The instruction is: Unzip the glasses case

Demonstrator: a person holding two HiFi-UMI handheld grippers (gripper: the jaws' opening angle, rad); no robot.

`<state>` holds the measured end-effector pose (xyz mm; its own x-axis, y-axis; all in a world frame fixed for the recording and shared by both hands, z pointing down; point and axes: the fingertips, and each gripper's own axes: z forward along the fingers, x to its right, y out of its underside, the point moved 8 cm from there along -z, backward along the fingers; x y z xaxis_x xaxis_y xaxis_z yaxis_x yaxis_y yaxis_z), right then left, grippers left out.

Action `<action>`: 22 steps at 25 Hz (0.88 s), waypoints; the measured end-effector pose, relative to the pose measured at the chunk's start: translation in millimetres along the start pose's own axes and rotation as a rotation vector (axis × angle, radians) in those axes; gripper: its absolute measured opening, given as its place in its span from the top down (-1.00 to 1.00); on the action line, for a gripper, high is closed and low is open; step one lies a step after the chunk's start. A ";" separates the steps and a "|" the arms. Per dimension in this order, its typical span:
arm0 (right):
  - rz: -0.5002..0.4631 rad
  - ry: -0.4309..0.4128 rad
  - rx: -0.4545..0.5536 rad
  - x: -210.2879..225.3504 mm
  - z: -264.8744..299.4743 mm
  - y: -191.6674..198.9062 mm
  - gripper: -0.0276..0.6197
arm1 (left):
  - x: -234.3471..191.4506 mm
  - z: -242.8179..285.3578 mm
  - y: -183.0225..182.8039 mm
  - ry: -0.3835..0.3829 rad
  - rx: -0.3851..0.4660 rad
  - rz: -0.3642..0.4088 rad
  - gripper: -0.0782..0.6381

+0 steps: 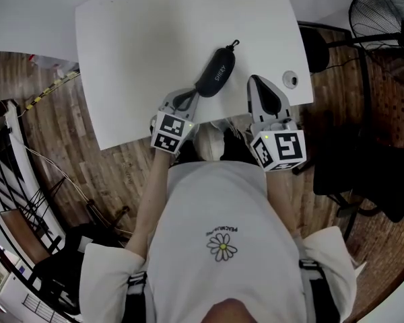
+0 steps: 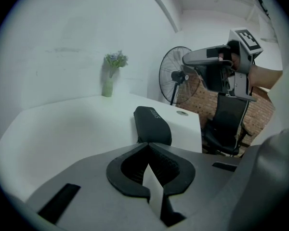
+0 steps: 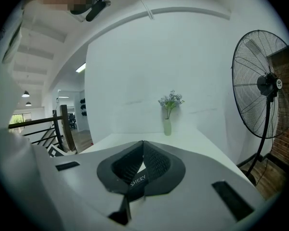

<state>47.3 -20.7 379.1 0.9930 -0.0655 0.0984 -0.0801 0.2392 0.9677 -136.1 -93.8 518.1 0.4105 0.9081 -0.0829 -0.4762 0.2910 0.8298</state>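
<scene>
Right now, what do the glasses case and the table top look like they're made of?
The glasses case looks like a dark moulded shell covered in matte fabric or faux leather: dull, rounded surface with pale printed lettering. The table looks like smooth white laminate or painted board: flat, even, no visible grain.

- The left gripper [image 2: 147, 146] — grey jaws with ribbed black pads — has its tips met, with nothing between them.
- A black, oblong, soft-sided glasses case [image 2: 152, 125] lies on the white table [image 2: 62, 134] just beyond those tips; whether they touch it cannot be told.
- Behind the case to the left, a pale slim vase of small flowers [image 2: 109, 78] stands at the table's far edge.
- Behind the case to the right is a black pedestal fan [image 2: 176, 78]. Above and right of the case, the grey right gripper [image 2: 188, 59] hangs in the air, its nose pointing left.
- Right of the case, past the table edge, stands a black office chair [image 2: 226, 126].
</scene>
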 end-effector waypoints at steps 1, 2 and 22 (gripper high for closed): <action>0.002 0.006 0.000 1.4 -1.1 0.5 0.89 | 4.5 3.0 -1.3 0.018 -0.002 0.006 0.74; 0.004 0.013 -0.002 3.3 -2.4 0.9 0.89 | 9.6 6.7 -3.2 0.036 -0.004 0.015 0.74; 0.172 0.316 -0.004 96.2 -62.7 34.0 0.89 | 87.9 132.0 -83.7 0.225 -0.086 0.113 0.74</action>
<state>145.6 41.8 406.9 0.9429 0.2790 0.1821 -0.2483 0.2242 0.9424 42.4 -78.1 514.2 0.1717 0.9777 -0.1210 -0.5775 0.1994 0.7917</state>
